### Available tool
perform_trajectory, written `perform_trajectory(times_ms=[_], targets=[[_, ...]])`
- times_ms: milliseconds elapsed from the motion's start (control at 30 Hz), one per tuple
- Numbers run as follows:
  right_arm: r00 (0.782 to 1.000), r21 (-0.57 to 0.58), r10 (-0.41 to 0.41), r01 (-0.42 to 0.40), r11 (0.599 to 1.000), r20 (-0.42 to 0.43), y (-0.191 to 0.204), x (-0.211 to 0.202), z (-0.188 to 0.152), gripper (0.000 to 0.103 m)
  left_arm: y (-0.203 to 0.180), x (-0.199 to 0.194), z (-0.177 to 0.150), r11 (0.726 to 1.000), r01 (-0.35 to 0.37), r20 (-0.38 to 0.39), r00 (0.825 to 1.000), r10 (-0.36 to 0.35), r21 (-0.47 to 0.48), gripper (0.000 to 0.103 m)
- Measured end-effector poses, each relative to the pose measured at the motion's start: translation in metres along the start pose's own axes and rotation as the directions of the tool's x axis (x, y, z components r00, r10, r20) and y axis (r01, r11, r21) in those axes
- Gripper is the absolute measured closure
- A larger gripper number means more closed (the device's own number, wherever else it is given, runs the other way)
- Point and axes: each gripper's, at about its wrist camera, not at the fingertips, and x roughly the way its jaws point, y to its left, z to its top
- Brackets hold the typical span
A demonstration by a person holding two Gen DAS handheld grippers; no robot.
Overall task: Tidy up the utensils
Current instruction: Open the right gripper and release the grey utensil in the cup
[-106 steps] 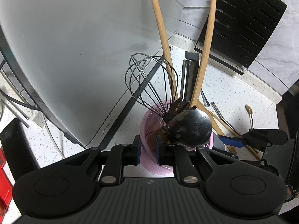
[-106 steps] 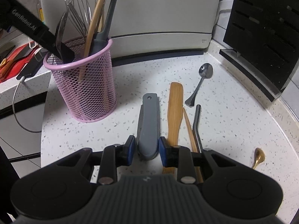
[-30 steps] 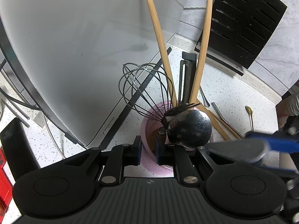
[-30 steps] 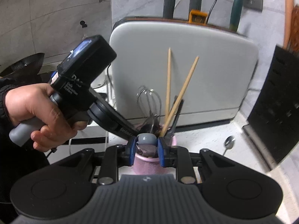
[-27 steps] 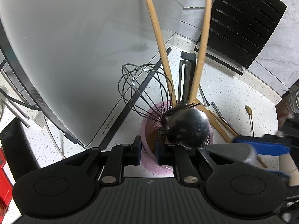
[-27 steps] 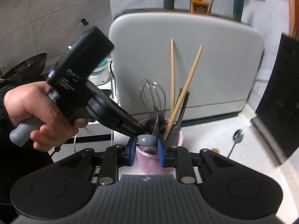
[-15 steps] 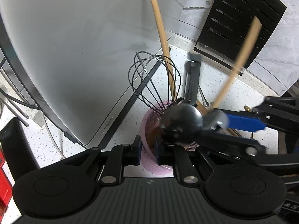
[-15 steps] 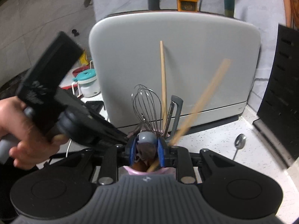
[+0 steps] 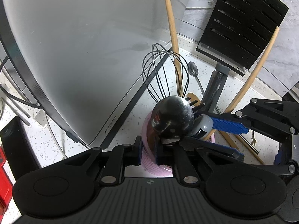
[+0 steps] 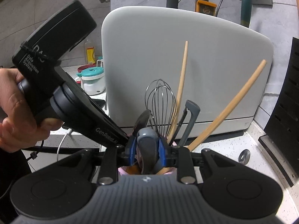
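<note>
The left tongs (image 9: pixel 147 153) are clenched on the rim of the pink mesh utensil holder (image 9: pixel 147 160), apparently to steady it while another tool goes in. The right tongs (image 10: pixel 146 149) grasp a grey handled utensil (image 10: pixel 146 140), its head already down inside the holder and its rounded end still clamped between the blue pads (image 10: pixel 162 153). Already standing in the holder are a wire whisk (image 10: pixel 161 104), a steel ladle (image 9: pixel 172 119), two wooden handles (image 10: pixel 182 85) and a grey peeler-like tool (image 10: pixel 190 119).

The left wrist view looks down and shows a spoon (image 9: pixel 193 69) and a wooden spatula left on the speckled worktop (image 9: pixel 130 108) to the right. The right wrist view alone shows the person's hand (image 10: pixel 13 110) gripping the left tool and the grey appliance (image 10: pixel 186 65) behind.
</note>
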Motion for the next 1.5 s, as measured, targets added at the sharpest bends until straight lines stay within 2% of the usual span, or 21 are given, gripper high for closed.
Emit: perform_trajectory(times_ms=[167, 367, 500, 567, 667, 700, 800, 1067, 1200, 1267, 1367, 1500], targets=[[1.0, -0.015, -0.007, 0.007, 1.0, 0.005, 0.0, -0.001, -0.001, 0.079, 0.0, -0.001, 0.0, 1.0, 0.002, 0.0, 1.0, -0.002, 0.001, 0.09], [0.999, -0.071, -0.02, 0.023, 0.997, 0.032, 0.002, -0.027, -0.002, 0.069, -0.001, 0.0, 0.001, 1.0, -0.003, -0.002, 1.0, 0.003, -0.002, 0.09], [1.0, -0.068, 0.009, -0.01, 0.998, -0.018, -0.007, -0.043, -0.007, 0.071, -0.002, 0.001, 0.001, 1.0, -0.005, -0.004, 1.0, 0.005, 0.0, 0.09], [1.0, -0.057, -0.009, 0.007, 0.998, -0.029, -0.012, -0.043, -0.013, 0.074, -0.002, 0.001, 0.001, 1.0, -0.004, -0.005, 1.0, 0.004, 0.0, 0.09], [0.995, -0.03, -0.092, 0.091, 0.995, -0.048, -0.019, -0.031, -0.018, 0.089, -0.005, 0.001, 0.0, 1.0, -0.013, -0.006, 1.0, 0.013, 0.011, 0.089], [0.991, -0.027, -0.122, 0.121, 0.992, -0.052, -0.02, -0.027, -0.018, 0.097, -0.006, 0.001, 0.0, 1.0, -0.018, -0.007, 1.0, 0.018, 0.018, 0.089], [0.995, 0.011, -0.099, 0.1, 0.995, -0.032, -0.025, -0.018, -0.015, 0.102, -0.008, 0.002, 0.0, 1.0, -0.022, -0.008, 1.0, 0.022, 0.02, 0.088], [0.999, 0.033, -0.048, 0.048, 0.998, -0.008, -0.013, 0.006, 0.006, 0.102, -0.011, 0.002, 0.0, 1.0, 0.002, -0.01, 1.0, -0.002, 0.024, 0.088], [1.0, 0.135, -0.021, 0.021, 0.991, -0.002, -0.024, 0.017, 0.009, 0.103, -0.011, 0.003, 0.0, 1.0, -0.014, -0.003, 1.0, 0.014, 0.017, 0.088], [1.0, 0.128, -0.017, 0.017, 0.992, -0.001, -0.024, 0.015, 0.011, 0.103, -0.011, 0.003, 0.0, 1.0, -0.013, -0.003, 1.0, 0.013, 0.019, 0.086], [1.0, 0.129, 0.0, -0.001, 0.992, 0.009, -0.026, 0.005, 0.011, 0.1, -0.011, 0.003, -0.001, 1.0, -0.012, -0.002, 1.0, 0.012, 0.025, 0.086], [1.0, 0.154, -0.001, -0.004, 0.988, 0.029, -0.033, -0.011, 0.008, 0.089, -0.012, 0.002, -0.001, 1.0, -0.019, -0.001, 1.0, 0.019, 0.024, 0.086]])
